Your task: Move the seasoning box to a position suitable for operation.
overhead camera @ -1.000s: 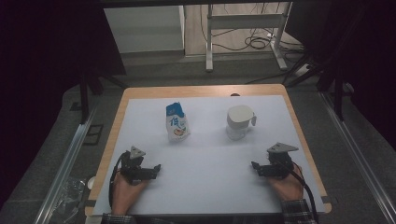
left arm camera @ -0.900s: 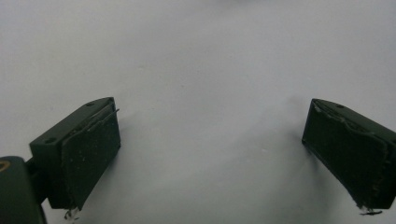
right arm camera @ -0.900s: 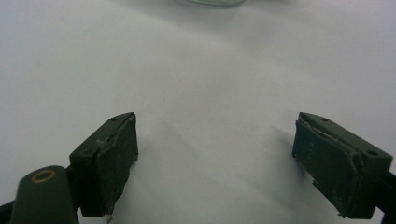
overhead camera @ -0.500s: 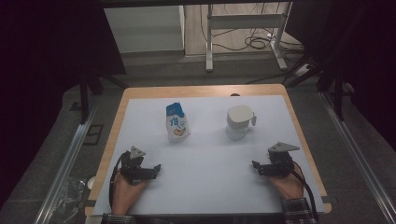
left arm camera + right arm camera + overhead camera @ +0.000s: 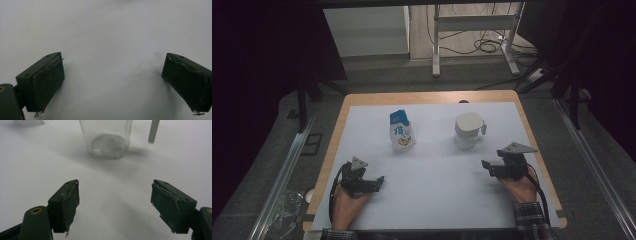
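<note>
A blue-and-white carton [image 5: 401,131] stands upright left of the table's middle. To its right stands a white lidded jug [image 5: 468,131] with its handle on the right; in the right gripper view the jug [image 5: 108,140] is just ahead of the jaws. My left gripper [image 5: 379,179] lies at the near left, pointing right, open over bare white sheet [image 5: 112,72]. My right gripper [image 5: 484,165] is at the near right, pointing left, below the jug. Its jaws [image 5: 115,195] stand wide and have just been closing a little, with nothing between them.
A white sheet [image 5: 437,200] covers the wooden table [image 5: 427,97]. Dark floor, a metal desk frame [image 5: 472,22] and cables lie beyond the far edge. A metal rail [image 5: 282,175] runs along the left side.
My right gripper has shifted slightly away from the near edge, toward the jug. The left gripper, carton and jug have not moved.
</note>
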A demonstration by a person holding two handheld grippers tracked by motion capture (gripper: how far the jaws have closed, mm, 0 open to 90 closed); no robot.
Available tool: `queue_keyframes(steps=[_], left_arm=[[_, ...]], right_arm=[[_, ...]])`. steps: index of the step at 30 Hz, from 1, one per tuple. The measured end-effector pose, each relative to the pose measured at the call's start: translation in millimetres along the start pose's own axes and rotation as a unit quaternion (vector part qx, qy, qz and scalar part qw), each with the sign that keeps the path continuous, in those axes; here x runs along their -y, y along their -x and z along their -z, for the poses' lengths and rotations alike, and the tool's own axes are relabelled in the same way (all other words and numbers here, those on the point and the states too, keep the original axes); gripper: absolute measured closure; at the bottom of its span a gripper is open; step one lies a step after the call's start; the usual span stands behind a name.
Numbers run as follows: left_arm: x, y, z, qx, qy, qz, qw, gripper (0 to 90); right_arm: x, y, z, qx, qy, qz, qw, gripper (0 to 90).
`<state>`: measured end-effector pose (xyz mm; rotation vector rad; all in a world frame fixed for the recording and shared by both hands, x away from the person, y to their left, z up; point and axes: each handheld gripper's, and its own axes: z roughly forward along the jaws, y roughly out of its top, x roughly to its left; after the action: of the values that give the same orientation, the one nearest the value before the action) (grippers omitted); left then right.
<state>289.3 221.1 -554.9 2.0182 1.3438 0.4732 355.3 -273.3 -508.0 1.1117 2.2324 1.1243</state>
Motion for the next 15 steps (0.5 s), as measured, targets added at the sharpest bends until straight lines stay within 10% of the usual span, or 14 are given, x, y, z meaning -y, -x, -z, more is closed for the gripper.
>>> queue_keyframes(steps=[15], left_arm=[[0.0, 0.0, 0.0, 0.000, 0.000, 0.000, 1.0000, 3.9]], right_arm=[[-13.8, 23.3, -15.0, 0.045, 0.025, -0.002, 0.9987, 35.4]])
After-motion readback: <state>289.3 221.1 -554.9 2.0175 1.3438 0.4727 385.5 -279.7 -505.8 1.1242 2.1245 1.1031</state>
